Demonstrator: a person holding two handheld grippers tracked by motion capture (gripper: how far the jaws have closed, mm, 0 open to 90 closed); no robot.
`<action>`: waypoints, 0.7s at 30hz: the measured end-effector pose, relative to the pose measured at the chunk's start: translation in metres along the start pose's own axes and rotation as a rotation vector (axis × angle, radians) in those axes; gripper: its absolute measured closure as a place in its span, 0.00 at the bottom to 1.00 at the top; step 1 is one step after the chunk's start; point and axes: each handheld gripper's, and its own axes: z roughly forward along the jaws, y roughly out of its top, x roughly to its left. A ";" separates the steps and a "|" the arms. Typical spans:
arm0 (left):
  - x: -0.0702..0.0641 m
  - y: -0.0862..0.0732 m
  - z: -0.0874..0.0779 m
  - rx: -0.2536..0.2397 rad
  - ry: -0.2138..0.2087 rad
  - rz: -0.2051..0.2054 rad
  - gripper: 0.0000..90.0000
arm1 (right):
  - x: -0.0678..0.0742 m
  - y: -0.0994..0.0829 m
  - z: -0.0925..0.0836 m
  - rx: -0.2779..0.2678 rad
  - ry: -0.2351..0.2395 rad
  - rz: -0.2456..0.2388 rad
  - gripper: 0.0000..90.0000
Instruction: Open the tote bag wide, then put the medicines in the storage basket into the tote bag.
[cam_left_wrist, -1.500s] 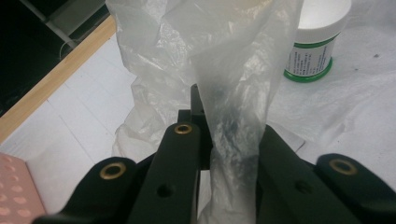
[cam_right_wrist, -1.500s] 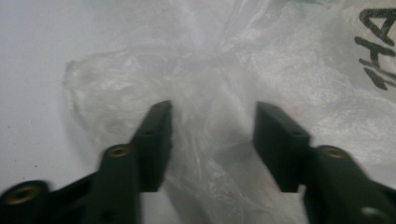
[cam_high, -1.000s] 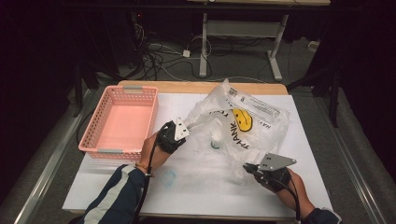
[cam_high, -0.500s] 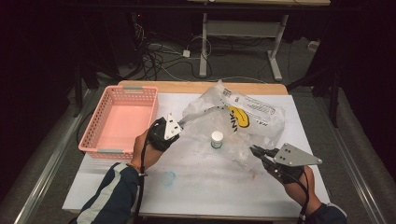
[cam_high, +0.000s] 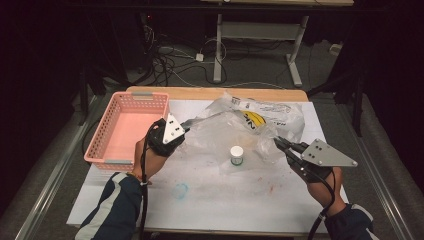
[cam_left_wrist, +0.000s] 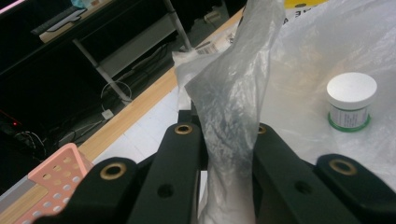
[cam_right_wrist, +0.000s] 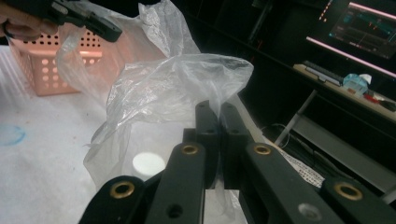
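A clear plastic bag (cam_high: 240, 132) is stretched above the white tabletop (cam_high: 210, 200) between the two tools, each pinching one edge of it. The left tool (cam_high: 186, 125) grips the bag's left edge beside the pink basket (cam_high: 125, 132); in the left gripper view a twisted strip of film (cam_left_wrist: 233, 140) runs down between the jaws, which are pressed together on it, and the place where the pads meet the plastic is hidden behind the film. The right tool (cam_high: 276, 142) holds the bag's right edge; in the right gripper view the jaws stand tight together with a thin fold of the bag (cam_right_wrist: 187, 93) caught at their tips, too sheer to trace further down. A small jar with a white lid (cam_high: 236, 155) stands upright on the tabletop under the lifted film, between the two tools; through the wrinkled plastic it is hard to say whether it sits inside the bag or beneath it. In the right gripper view just its lid (cam_right_wrist: 148, 164) shows, the rest cut off by the jaw. The bag's yellow print (cam_high: 255, 119) is folded and partly hidden, its lettering unreadable. The far end of the bag lies crumpled on the tabletop near the wooden edge (cam_high: 215, 93). Both sleeves are cut off at the bottom of the high view.
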 end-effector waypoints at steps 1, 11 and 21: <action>0.000 0.001 -0.002 -0.003 0.001 0.000 0.97 | 0.000 0.002 0.000 -0.004 0.000 -0.002 1.00; 0.005 0.000 -0.035 -0.037 0.002 -0.008 0.97 | 0.006 0.015 -0.004 -0.050 0.016 -0.005 1.00; 0.015 0.020 -0.049 -0.082 0.006 0.002 0.97 | -0.004 0.037 -0.009 -0.085 -0.033 -0.024 1.00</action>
